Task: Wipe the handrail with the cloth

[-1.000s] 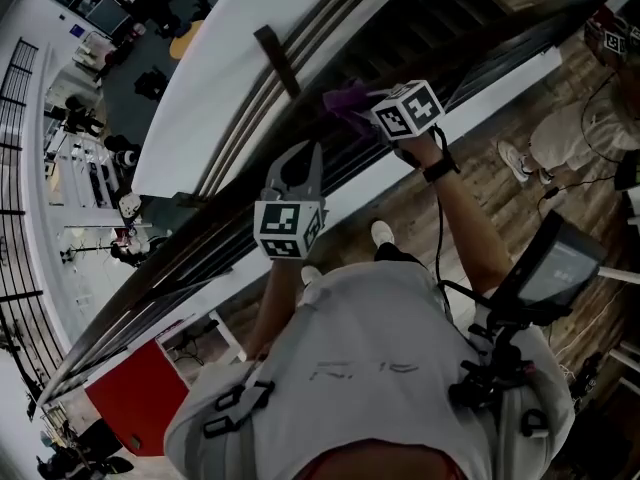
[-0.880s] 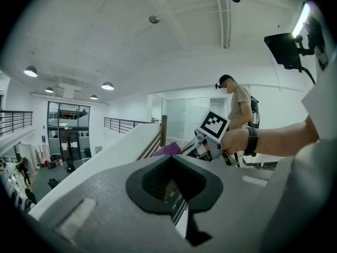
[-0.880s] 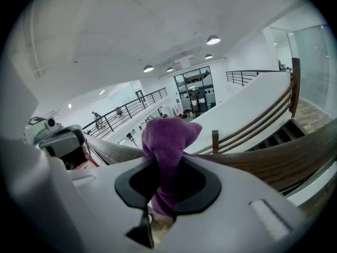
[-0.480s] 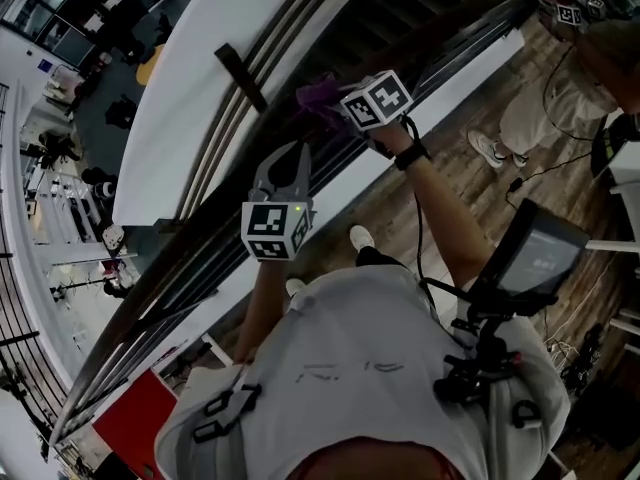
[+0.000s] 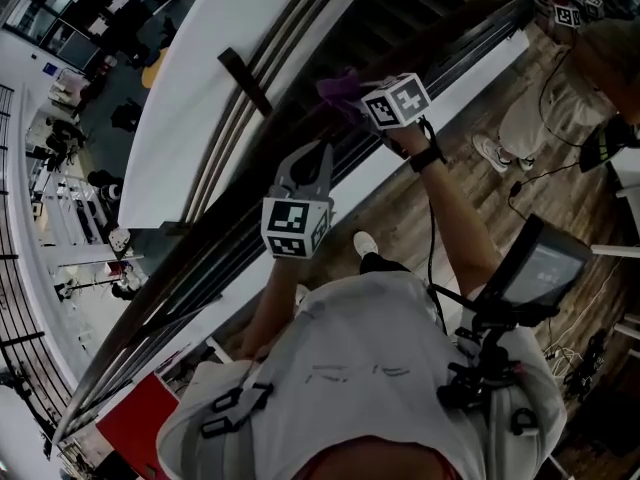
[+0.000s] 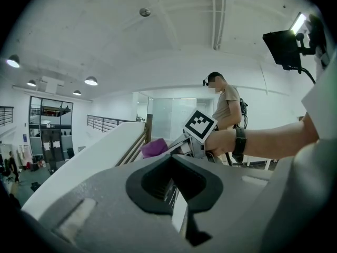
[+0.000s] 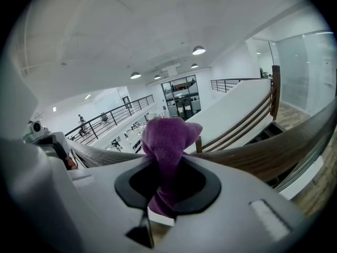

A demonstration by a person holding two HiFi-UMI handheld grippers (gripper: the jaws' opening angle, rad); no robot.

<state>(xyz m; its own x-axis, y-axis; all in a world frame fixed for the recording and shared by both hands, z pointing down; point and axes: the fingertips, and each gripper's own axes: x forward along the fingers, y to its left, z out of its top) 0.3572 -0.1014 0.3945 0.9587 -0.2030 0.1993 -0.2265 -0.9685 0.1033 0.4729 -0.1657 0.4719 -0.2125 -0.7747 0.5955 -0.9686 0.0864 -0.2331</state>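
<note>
My right gripper is clamped on the purple cloth; the cloth fills the hollow between the jaws and bunches up above them, and its lower end hangs out below; in the head view this right gripper presses the cloth onto the dark wooden handrail, its marker cube tilted toward me. In the right gripper view the handrail runs brown and grainy from right to left behind the cloth. My left gripper has its jaws together with nothing between them; through the hollow I see only railing bars. In the head view the left gripper sits lower along the same rail, near the right one but apart from it; I cannot tell whether it touches the wood. Beyond the rail a white sloping wall borders a stairway; wooden floor lies on my side. A second person stands behind my right arm in the left gripper view.
</note>
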